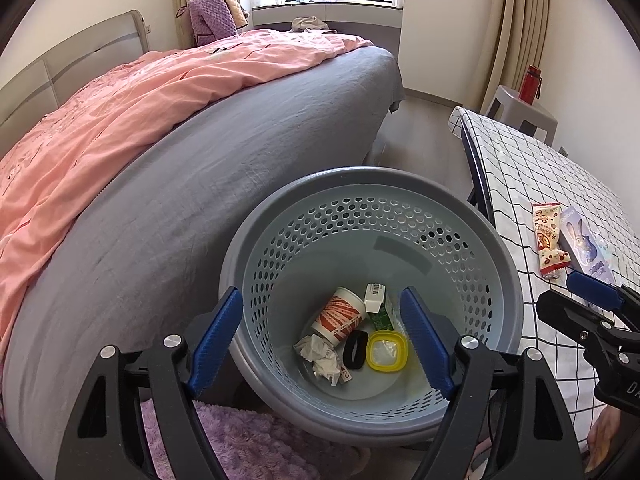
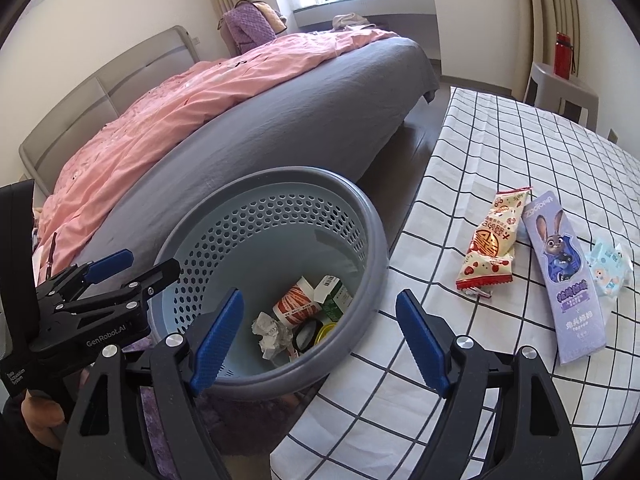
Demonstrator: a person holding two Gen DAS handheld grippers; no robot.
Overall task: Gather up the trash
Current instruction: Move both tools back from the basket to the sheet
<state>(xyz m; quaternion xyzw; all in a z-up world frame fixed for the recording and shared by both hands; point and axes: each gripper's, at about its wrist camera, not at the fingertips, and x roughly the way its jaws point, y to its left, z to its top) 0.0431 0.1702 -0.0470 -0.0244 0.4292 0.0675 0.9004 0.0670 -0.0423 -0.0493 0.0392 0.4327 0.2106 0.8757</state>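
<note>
A grey perforated trash basket (image 1: 496, 248) stands on the floor between the bed and the table. It holds a paper cup (image 1: 340, 318), a green carton (image 1: 378, 306), crumpled paper (image 1: 320, 354), a black ring (image 1: 355, 350) and a yellow lid (image 1: 387, 351). My left gripper (image 1: 322, 340) is open and empty above the basket. My right gripper (image 2: 320, 340) is open and empty over the basket rim (image 2: 376, 240) and table edge. On the table lie a red-and-white snack wrapper (image 2: 490, 246), a purple rabbit package (image 2: 566, 280) and a small blue packet (image 2: 610, 268).
A bed with grey sheet (image 1: 200, 184) and pink quilt (image 1: 120, 112) is left of the basket. The checked tablecloth table (image 2: 520, 152) is on the right. A grey stool with a red bottle (image 2: 563, 54) stands at the back. A purple rug (image 1: 240, 440) lies below.
</note>
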